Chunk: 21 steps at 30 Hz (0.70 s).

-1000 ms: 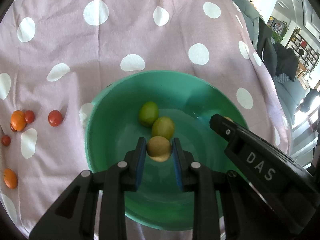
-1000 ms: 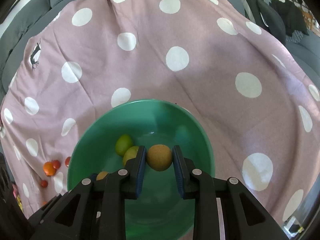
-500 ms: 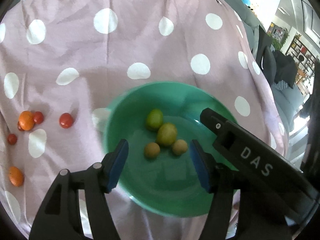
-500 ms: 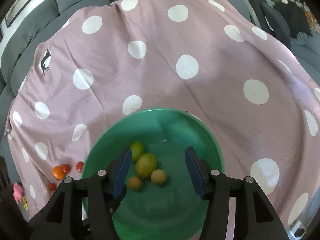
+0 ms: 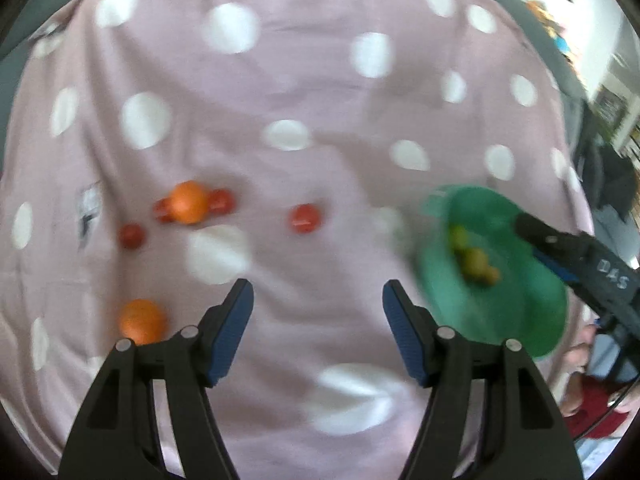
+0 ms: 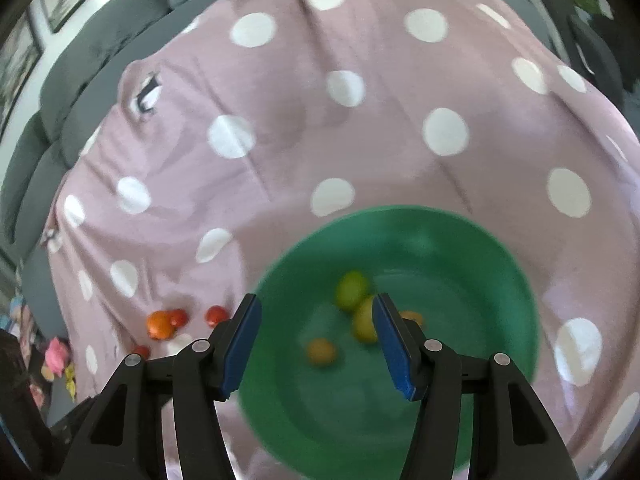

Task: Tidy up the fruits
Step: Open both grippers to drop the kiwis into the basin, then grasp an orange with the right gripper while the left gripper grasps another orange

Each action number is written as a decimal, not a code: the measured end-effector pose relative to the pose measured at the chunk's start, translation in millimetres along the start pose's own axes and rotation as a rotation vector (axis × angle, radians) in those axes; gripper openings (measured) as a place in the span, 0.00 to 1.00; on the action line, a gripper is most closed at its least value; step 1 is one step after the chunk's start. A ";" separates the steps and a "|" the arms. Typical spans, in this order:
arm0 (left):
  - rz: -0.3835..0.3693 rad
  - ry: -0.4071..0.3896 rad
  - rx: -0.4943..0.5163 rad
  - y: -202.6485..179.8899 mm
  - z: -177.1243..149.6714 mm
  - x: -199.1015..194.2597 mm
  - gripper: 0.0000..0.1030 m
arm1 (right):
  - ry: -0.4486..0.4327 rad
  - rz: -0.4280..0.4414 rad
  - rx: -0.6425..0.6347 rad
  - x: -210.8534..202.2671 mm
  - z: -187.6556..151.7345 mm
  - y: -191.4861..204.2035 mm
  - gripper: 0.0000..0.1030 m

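Note:
A green bowl [image 6: 460,360] sits on the pink dotted cloth and holds several small green and brown fruits [image 6: 351,290]. My right gripper [image 6: 316,340] is open and empty above the bowl's left part. My left gripper [image 5: 318,320] is open and empty over bare cloth, left of the bowl [image 5: 520,312]. Two oranges [image 5: 188,202] [image 5: 142,320] and several red tomatoes [image 5: 305,218] lie on the cloth ahead of it to the left. The right gripper's black arm [image 5: 580,264] reaches over the bowl in the left wrist view.
The cloth [image 6: 360,120] covers a grey sofa [image 6: 100,52]. Small colourful objects [image 6: 56,356] lie at the cloth's left edge. Shelves and furniture stand at the far right [image 5: 612,112].
Both grippers opened and let their brown fruits fall into the bowl. The left gripper then swung left, away from the bowl toward the oranges and tomatoes. The right gripper drew back a little.

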<state>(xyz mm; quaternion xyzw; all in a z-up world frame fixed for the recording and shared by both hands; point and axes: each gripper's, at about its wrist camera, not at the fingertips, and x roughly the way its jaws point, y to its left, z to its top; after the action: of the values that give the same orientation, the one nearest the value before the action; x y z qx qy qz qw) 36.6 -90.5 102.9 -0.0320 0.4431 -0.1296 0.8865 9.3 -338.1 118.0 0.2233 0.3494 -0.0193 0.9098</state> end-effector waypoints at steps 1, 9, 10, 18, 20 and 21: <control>0.026 -0.001 -0.012 14.7 -1.4 -1.9 0.65 | 0.004 0.008 -0.015 1.6 -1.8 6.0 0.57; 0.091 0.023 -0.131 93.7 -20.4 3.4 0.64 | 0.059 0.071 -0.154 23.6 -21.9 59.3 0.57; 0.108 0.036 -0.131 98.4 -21.2 5.7 0.64 | 0.071 0.086 -0.176 27.7 -26.0 69.0 0.57; 0.101 0.094 -0.153 126.1 -20.7 17.9 0.59 | 0.218 0.215 -0.228 62.3 -36.0 131.5 0.57; 0.077 0.108 -0.166 128.4 -21.2 20.3 0.57 | 0.264 0.230 -0.226 77.5 -37.0 148.5 0.57; 0.064 0.122 -0.168 129.2 -21.7 21.9 0.56 | 0.283 0.231 -0.227 84.2 -38.2 155.3 0.57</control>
<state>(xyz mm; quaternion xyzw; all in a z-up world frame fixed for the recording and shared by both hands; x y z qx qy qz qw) 58.0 29.7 50.6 -0.0841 0.5063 -0.0652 0.8558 78.6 -172.3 99.7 0.1587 0.4455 0.1562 0.8672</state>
